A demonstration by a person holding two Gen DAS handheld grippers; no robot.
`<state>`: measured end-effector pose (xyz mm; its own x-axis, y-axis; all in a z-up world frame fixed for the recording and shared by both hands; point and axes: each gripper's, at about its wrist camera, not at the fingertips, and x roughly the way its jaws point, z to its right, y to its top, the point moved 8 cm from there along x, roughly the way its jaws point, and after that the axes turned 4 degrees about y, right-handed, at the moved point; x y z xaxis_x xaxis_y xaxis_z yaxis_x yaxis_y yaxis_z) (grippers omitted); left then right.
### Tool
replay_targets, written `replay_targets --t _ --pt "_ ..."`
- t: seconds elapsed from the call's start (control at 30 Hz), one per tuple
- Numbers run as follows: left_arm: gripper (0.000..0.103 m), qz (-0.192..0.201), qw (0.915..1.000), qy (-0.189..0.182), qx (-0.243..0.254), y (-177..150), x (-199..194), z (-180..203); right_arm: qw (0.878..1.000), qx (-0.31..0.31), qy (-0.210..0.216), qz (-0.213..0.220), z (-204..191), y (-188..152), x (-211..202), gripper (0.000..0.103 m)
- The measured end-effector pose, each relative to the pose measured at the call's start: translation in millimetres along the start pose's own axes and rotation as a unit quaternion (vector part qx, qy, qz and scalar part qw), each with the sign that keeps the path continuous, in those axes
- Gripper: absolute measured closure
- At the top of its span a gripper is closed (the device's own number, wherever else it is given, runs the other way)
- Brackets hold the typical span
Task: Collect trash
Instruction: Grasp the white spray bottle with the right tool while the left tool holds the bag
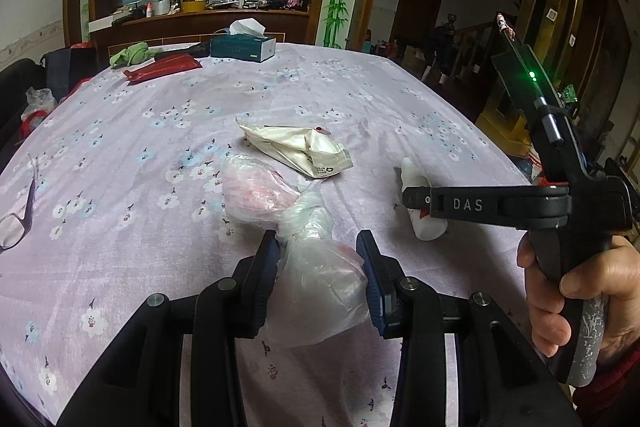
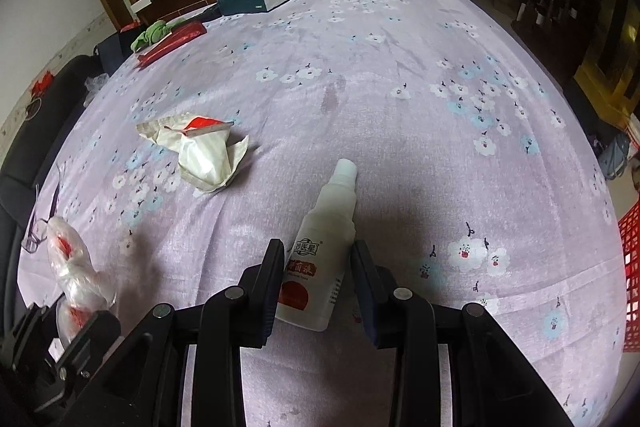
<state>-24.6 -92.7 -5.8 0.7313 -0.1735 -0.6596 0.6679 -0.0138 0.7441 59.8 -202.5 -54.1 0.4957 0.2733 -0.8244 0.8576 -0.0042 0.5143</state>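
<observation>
Roughly, by item:
Left tongs [image 1: 318, 269]: spread around the knotted neck of the clear plastic bag [image 1: 316, 267]; left pad touching the plastic, right pad just beside it; not clamped.
Clear plastic bag: crumpled, lying on the table [image 1: 120, 131]; pinkish-red contents in its far bulge; also seen at the lower left of the right wrist view.
Right tongs [image 2: 318, 271]: open, straddling the lower half of the white bottle [image 2: 320, 259]; left pad against the bottle's side, right pad close to it.
White bottle: lying on its side on the table, cap pointing away from the tongs, red and white label facing up.
Crumpled white wrapper [image 1: 298, 149]: on the table beyond the plastic bag, apart from both tongs, a red patch on it in the right wrist view.
Right hand [image 1: 560, 307]: wrapped around the black handle of the right tool, seen at the right edge of the left wrist view.
Table cover: pale lilac cloth with a flower print.
Far end of table: teal tissue box [image 1: 243, 47], flat red packet [image 1: 162, 67], green cloth [image 1: 130, 54].
Eyeglasses [image 1: 20, 211]: at the table's left edge.
</observation>
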Motion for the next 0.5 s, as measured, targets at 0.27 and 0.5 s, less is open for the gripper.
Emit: replay_targets --t 0.27,0.5 --pt "0.065 0.0 1.0 0.002 0.001 0 1 1 1.0 0.012 0.003 -0.014 -2 -3 8 0.067" --pt "0.065 0.003 1.0 0.004 -0.001 0 -1 0 1.0 0.014 0.017 0.011 -2 -7 -1 0.071"
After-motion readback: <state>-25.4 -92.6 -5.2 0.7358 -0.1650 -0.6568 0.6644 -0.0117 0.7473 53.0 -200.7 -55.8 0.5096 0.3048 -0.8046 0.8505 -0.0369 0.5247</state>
